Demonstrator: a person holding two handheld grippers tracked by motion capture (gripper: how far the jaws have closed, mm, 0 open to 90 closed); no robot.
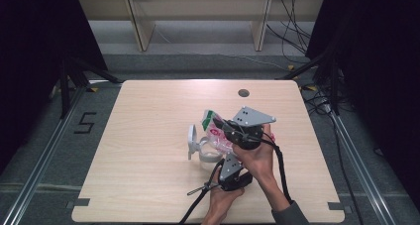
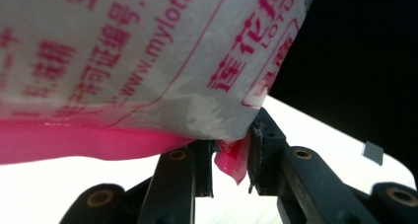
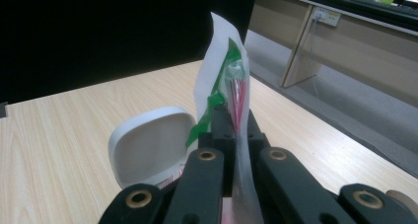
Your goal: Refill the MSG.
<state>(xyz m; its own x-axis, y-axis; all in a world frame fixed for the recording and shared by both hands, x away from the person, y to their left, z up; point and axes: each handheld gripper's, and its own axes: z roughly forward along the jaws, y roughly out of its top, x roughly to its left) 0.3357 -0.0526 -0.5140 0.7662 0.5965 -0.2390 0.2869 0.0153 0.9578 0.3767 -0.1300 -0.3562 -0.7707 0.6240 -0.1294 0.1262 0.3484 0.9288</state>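
Holding a plastic pouch [image 1: 216,131] over the open white container [image 1: 205,153] at table centre: right gripper [image 1: 229,127] clamped on the upper sealed edge, left gripper [image 2: 231,160] pinching the lower pink corner, long axis slanting down toward the container's mouth.

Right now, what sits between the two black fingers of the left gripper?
In the left gripper view, a pink corner of the white plastic bag with red print hangs between the left gripper fingers, above the pale wooden table.

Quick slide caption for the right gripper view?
Right gripper clamps the plastic bag's edge beside an open white lidded container.
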